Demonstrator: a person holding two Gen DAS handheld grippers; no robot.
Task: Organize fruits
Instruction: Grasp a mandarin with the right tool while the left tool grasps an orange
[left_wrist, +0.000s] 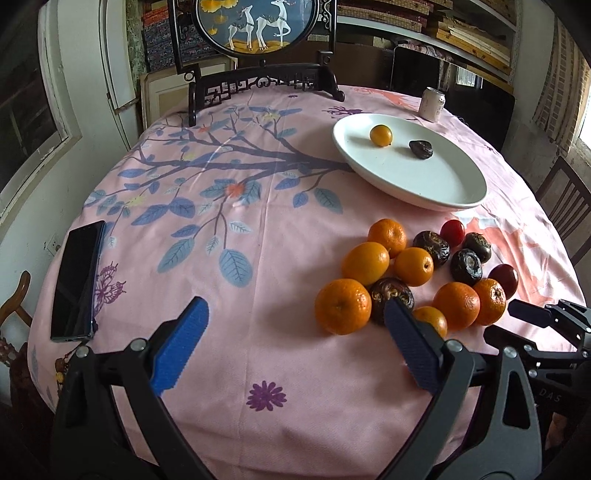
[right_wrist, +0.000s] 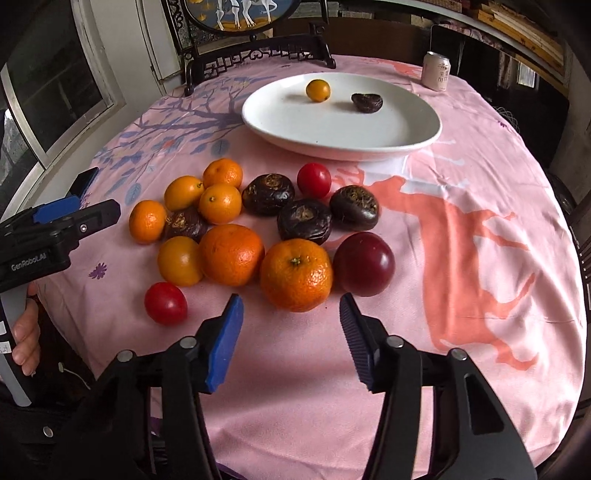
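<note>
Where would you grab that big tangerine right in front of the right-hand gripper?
Probably across the round middle of the tangerine, coming straight from the near side, where the open right gripper already lines up. Its stem faces up, so the sides are smooth; an orange and a plum crowd each flank, leaving tight finger room.

Home dining room — cloth-covered table (left_wrist: 229, 229), carved chair (left_wrist: 258, 83), windows.

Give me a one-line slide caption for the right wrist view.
Open right tongs hover before a tangerine in the fruit pile, white plate beyond holding two pieces.
</note>
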